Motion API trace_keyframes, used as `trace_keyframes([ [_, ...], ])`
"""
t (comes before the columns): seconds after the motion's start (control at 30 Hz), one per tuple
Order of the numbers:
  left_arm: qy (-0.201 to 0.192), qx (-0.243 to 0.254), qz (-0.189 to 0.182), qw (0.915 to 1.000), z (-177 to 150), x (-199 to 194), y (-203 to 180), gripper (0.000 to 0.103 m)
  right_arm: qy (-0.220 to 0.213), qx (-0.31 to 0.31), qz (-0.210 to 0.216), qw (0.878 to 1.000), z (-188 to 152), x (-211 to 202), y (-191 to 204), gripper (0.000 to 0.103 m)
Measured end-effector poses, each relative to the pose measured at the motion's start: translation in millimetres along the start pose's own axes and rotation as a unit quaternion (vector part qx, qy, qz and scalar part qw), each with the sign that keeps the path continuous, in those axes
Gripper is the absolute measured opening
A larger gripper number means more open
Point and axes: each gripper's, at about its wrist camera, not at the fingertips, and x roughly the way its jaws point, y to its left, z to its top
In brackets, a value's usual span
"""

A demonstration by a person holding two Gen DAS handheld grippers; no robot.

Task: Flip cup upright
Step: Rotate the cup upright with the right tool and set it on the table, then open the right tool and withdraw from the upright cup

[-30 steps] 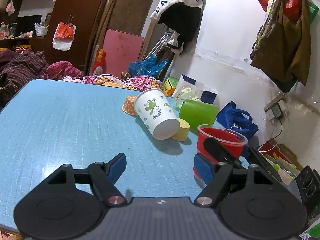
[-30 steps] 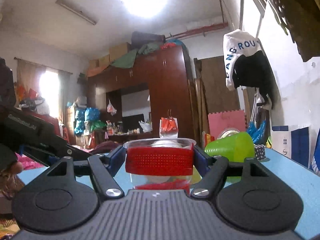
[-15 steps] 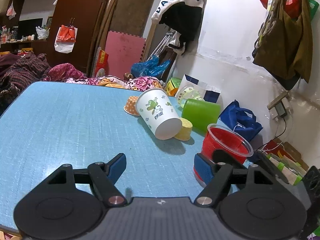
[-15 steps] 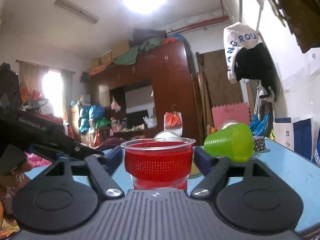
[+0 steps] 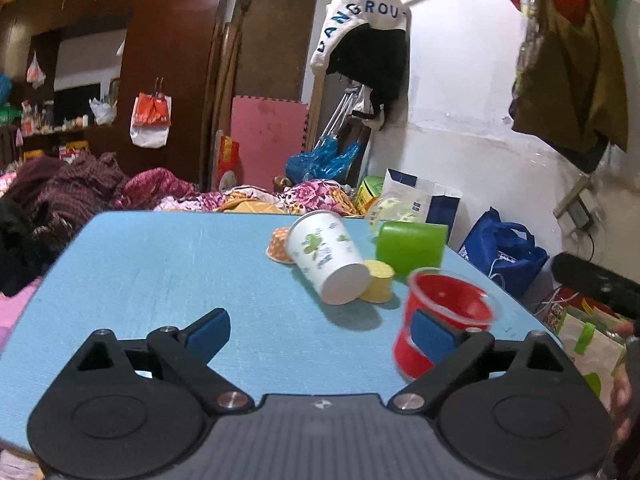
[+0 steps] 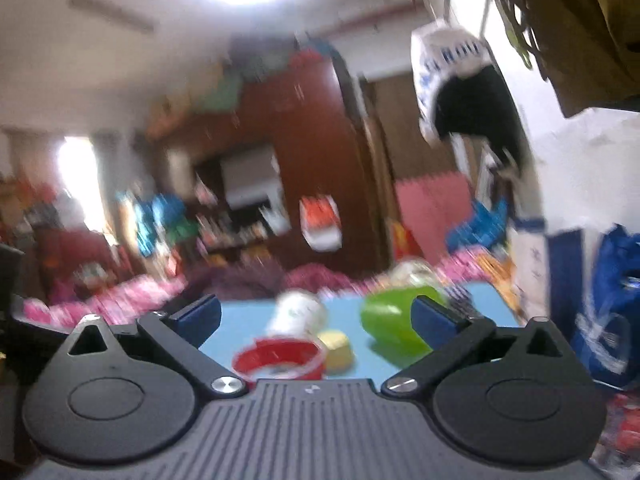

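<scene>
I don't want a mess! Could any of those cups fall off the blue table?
Maybe. The red cup stands upright close to the blue table edge, so a bump from the open right gripper could tip it. The white paper cup and green cup lie sideways and might roll.

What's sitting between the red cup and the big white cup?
A small yellow cup, lying against the white cup and just behind the upright red cup, in the left wrist view.
</scene>
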Motion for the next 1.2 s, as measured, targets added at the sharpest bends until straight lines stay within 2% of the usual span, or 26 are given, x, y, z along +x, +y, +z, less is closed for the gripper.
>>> trace_keyframes([
  [0.1,0.001,0.02,0.014,0.9997,2.3,-15.6,-17.6,0.098,0.036,-0.004,-0.021,0.999,2.2,-6.3,1.5,0.102],
  [0.17,0.014,0.02,0.018,0.9995,3.7,-23.5,-27.5,0.098,0.069,-0.003,-0.015,0.997,0.1,-13.8,2.1,0.102],
  [0.27,0.029,0.012,0.005,0.9995,3.8,-33.1,-39.0,0.098,0.074,0.004,-0.006,0.997,-3.5,-27.7,0.3,0.102],
  [0.37,0.037,0.012,0.021,0.999,4.1,-38.9,-50.4,0.098,0.095,0.001,-0.008,0.995,-2.5,-30.8,3.0,0.102],
  [0.43,0.038,0.011,0.031,0.9987,4.0,-39.3,-54.5,0.098,0.099,0.001,-0.008,0.995,-0.9,-31.7,4.7,0.102],
  [0.57,0.057,0.004,0.023,0.9981,3.7,-31.3,-54.8,0.098,0.111,0.01,-0.01,0.994,1.5,-26.5,-0.2,0.102],
  [0.77,0.083,0.012,0.033,0.996,-0.7,-15.7,-56.7,0.098,0.133,0.012,-0.018,0.991,-3.0,-15.7,-5.7,0.102],
  [1.2,0.072,0.027,0.047,0.9959,-1.2,-18.4,-64.3,0.098,0.134,0.011,-0.018,0.991,-2.6,-18.1,-10.6,0.102],
])
